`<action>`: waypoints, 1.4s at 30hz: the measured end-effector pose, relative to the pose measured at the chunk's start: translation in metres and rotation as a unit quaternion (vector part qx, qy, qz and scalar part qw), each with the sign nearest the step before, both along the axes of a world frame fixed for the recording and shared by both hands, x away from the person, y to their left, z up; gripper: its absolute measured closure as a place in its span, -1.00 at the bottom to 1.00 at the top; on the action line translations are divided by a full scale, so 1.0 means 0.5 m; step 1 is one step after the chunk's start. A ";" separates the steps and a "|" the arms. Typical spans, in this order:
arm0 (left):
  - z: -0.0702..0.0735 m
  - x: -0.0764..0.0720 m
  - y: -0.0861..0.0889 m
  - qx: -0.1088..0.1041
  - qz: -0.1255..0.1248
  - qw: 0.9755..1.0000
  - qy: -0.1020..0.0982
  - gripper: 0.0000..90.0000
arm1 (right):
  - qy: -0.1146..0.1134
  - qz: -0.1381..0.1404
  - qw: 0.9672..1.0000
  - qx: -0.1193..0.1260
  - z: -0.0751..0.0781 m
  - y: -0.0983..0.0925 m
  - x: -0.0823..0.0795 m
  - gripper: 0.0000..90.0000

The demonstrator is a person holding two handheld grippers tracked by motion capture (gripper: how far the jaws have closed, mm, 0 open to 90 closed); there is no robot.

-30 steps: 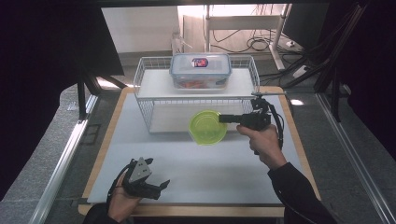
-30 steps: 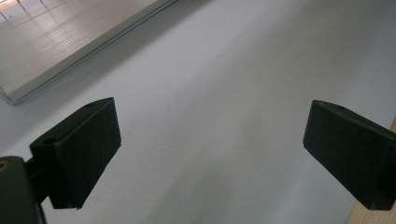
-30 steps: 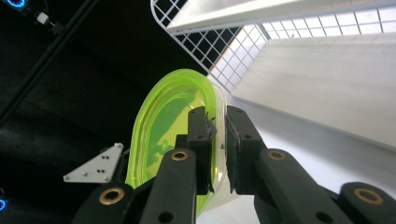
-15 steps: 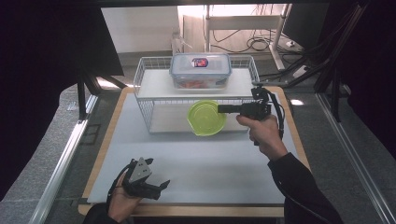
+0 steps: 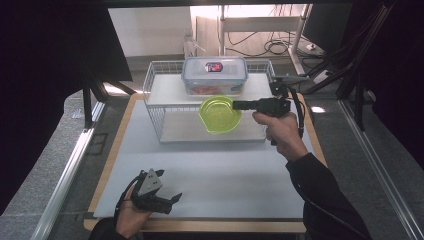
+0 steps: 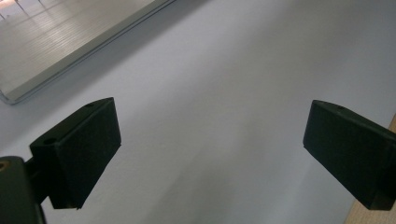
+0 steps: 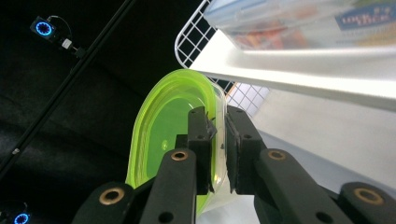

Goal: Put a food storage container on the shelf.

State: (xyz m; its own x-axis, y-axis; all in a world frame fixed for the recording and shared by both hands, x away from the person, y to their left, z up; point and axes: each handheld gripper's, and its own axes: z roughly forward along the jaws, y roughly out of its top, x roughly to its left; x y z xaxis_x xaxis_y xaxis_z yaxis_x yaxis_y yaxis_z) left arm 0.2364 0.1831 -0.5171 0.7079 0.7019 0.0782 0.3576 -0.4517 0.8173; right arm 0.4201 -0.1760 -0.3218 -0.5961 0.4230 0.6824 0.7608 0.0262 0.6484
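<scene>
One translucent lime-green plastic bowl (image 5: 219, 114), smooth and glossy with a rounded rim, held up off the counter (image 5: 210, 175) in front of the white wire rack (image 5: 155, 107), level with the gap between its two shelves. Pinched at its thin wall by the right tool (image 5: 235, 105): black jaws closed on the rim, one inside and one outside, plain in the right gripper view, where the bowl (image 7: 173, 140) stands tilted on edge. Gripped in turn by the right hand (image 5: 280, 131), dark sleeve behind it. One rack of thin white wire grid with two flat white shelf boards; on the upper board one clear rectangular food container (image 5: 215, 75) with a blue-edged snap lid and a small printed label, something reddish inside, too blurred to name. Matte pale-grey counter surface edged in light wood. Low at the near left corner, the left tool (image 5: 165, 200) in the left hand (image 5: 131, 216), grey three-cornered plate on top; in the left gripper view two blocky matte black jaws spread wide apart over bare grey surface, gripping nothing (image 6: 210, 154).
</scene>
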 end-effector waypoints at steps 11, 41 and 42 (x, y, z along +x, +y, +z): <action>0.001 -0.001 0.001 -0.005 0.001 1.000 -0.002 -0.91 | 0.000 -0.003 1.000 0.007 0.037 0.013 0.020 0.82; 0.003 -0.002 0.003 -0.007 -0.002 1.000 -0.003 -0.91 | -0.029 -0.087 0.996 0.000 0.133 0.040 0.103 0.81; 0.003 -0.002 0.003 -0.008 -0.002 1.000 -0.002 -0.91 | -0.029 -0.094 0.995 0.001 0.137 0.040 0.107 0.81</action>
State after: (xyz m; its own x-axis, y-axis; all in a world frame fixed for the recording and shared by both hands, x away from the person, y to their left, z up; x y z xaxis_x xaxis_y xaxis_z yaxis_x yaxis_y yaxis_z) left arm 0.2353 0.1846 -0.5155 0.7104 0.7001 0.0712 0.3517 -0.4409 0.8258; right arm 0.4736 -0.1561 -0.2532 -0.5452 0.5299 0.6496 0.7134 -0.1138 0.6915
